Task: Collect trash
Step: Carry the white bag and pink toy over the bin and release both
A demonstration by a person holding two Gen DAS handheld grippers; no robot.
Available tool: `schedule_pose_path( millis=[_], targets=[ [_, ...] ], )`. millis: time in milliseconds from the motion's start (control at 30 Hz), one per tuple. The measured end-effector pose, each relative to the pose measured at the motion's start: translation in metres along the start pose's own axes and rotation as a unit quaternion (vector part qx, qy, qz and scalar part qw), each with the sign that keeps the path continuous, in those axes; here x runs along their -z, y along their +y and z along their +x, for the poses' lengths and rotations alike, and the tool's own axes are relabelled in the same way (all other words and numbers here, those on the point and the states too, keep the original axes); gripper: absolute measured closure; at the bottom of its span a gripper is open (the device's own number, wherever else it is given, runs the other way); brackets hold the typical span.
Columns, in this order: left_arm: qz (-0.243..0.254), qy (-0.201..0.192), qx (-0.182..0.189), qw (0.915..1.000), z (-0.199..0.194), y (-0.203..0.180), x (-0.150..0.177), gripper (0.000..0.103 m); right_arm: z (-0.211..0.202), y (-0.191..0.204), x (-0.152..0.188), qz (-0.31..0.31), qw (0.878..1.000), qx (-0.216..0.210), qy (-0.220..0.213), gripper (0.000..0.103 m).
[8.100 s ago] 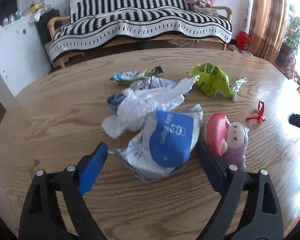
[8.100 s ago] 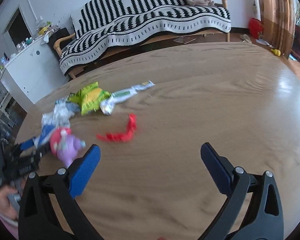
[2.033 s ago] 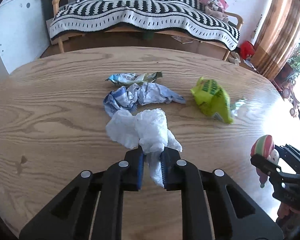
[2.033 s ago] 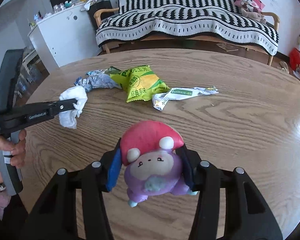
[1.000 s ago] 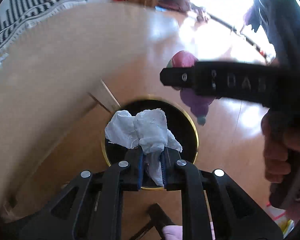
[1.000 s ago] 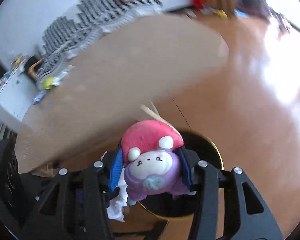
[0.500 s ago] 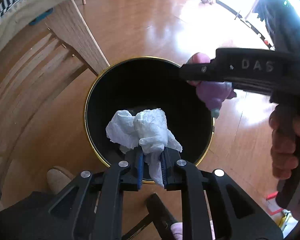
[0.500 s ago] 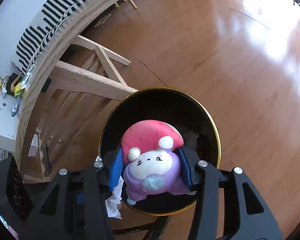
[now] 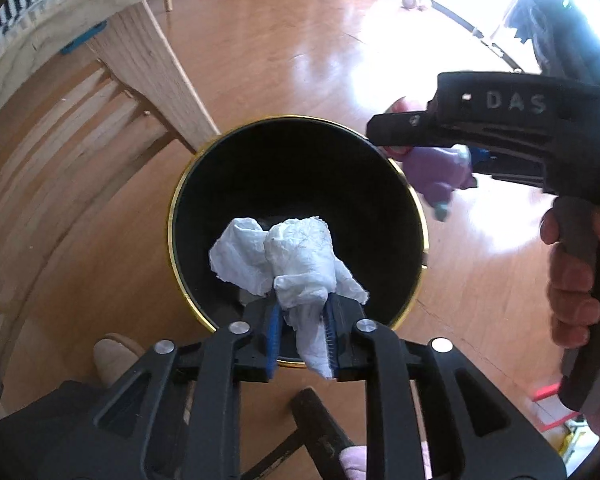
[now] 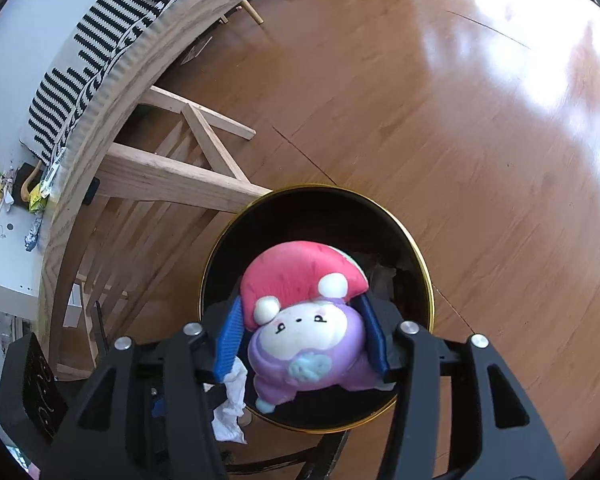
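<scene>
A black bin with a gold rim (image 9: 176,208) stands on the wooden floor under both grippers. My left gripper (image 9: 302,320) hangs over its near edge. Its jaws are opening, and a crumpled white tissue (image 9: 296,252) still lies loose between the blue pads, leaning on the right one. My right gripper (image 10: 302,336) is above the bin (image 10: 420,264) with its jaws opening too. The pink-capped purple toy (image 10: 304,312) sits tilted between its pads, slipping. In the left wrist view the toy (image 9: 436,172) hangs at the bin's right rim.
The wooden table's edge (image 10: 112,92) and its leg frame (image 10: 172,176) rise just left of the bin. A slipper (image 9: 112,356) lies near the bin's front. A hand (image 9: 572,288) grips the right gripper's handle. Glossy floor stretches away to the right.
Both grippers dropped from table height down over the bin. Just now both pairs of jaws spread a little. The toy tipped sideways between the right pads, and the tissue hangs looser.
</scene>
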State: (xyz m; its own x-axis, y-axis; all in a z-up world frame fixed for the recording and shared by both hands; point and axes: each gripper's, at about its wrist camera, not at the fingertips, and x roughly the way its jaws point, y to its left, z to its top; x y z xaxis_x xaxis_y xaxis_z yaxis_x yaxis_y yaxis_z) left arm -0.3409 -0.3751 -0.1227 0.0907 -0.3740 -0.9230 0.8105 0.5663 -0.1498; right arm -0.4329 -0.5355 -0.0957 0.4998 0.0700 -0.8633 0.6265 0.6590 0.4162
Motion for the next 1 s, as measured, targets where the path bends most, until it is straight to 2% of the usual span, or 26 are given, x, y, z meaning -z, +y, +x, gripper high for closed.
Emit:
schedule_pose_path(
  millis=[33,67,100,200,300,367,433,500,600,700,767,800,833,867,933,1000],
  targets=[
    [-0.009,-0.004,-0.012,0.9999,0.0,0.0,0.001,0.041,-0.001,0.0,-0.001,0.0,1.0,0.002,-0.001,0.044],
    [-0.019,-0.018,-0.017,0.9995,-0.002,0.0,0.002,0.013,-0.003,0.0,-0.002,0.002,1.0,-0.001,-0.005,0.036],
    [-0.023,-0.031,-0.014,0.9992,-0.006,0.0,0.003,0.011,-0.006,-0.001,-0.003,0.005,1.0,-0.002,-0.012,0.025],
    [-0.008,-0.056,0.003,0.9984,-0.018,-0.007,0.002,0.01,-0.015,-0.004,-0.008,0.014,0.999,0.01,-0.033,0.012],
    [-0.004,-0.08,0.014,0.9967,-0.044,-0.012,0.003,0.01,-0.029,-0.004,-0.012,0.01,0.997,0.044,-0.057,0.012],
    [-0.006,-0.099,0.024,0.9947,-0.067,-0.011,-0.002,0.01,-0.046,0.007,-0.015,-0.022,0.993,0.074,-0.089,0.011],
    [-0.018,-0.134,0.022,0.9906,-0.103,0.0,-0.01,0.008,-0.06,0.022,-0.019,-0.05,0.987,0.094,-0.12,0.008],
    [-0.03,-0.156,0.009,0.9873,-0.135,0.016,-0.017,0.006,-0.069,0.039,-0.022,-0.071,0.983,0.094,-0.14,0.007],
    [-0.058,-0.175,-0.019,0.9826,-0.188,0.067,-0.023,0.006,-0.076,0.079,-0.03,-0.104,0.98,0.069,-0.156,0.007],
    [-0.114,-0.182,-0.079,0.9733,-0.231,0.143,-0.024,0.006,-0.067,0.132,-0.041,-0.141,0.977,0.045,-0.152,0.007],
    [-0.17,-0.192,-0.138,0.9567,-0.26,0.211,-0.017,0.006,-0.057,0.171,-0.05,-0.166,0.974,0.031,-0.148,0.007],
    [-0.184,-0.196,-0.153,0.9512,-0.266,0.229,-0.014,0.006,-0.052,0.19,-0.054,-0.175,0.973,0.024,-0.145,0.007],
    [-0.213,-0.196,-0.188,0.9385,-0.277,0.267,-0.008,0.006,-0.046,0.209,-0.058,-0.183,0.973,0.016,-0.142,0.007],
    [-0.231,-0.194,-0.202,0.9316,-0.284,0.291,-0.004,0.006,-0.041,0.232,-0.063,-0.192,0.971,0.007,-0.14,0.007],
    [-0.273,-0.187,-0.214,0.9192,-0.29,0.343,0.006,0.006,-0.033,0.273,-0.073,-0.208,0.968,0.001,-0.141,0.007],
    [-0.313,-0.18,-0.209,0.9087,-0.287,0.39,0.014,0.006,-0.025,0.319,-0.081,-0.225,0.963,-0.005,-0.146,0.007]
  ],
)
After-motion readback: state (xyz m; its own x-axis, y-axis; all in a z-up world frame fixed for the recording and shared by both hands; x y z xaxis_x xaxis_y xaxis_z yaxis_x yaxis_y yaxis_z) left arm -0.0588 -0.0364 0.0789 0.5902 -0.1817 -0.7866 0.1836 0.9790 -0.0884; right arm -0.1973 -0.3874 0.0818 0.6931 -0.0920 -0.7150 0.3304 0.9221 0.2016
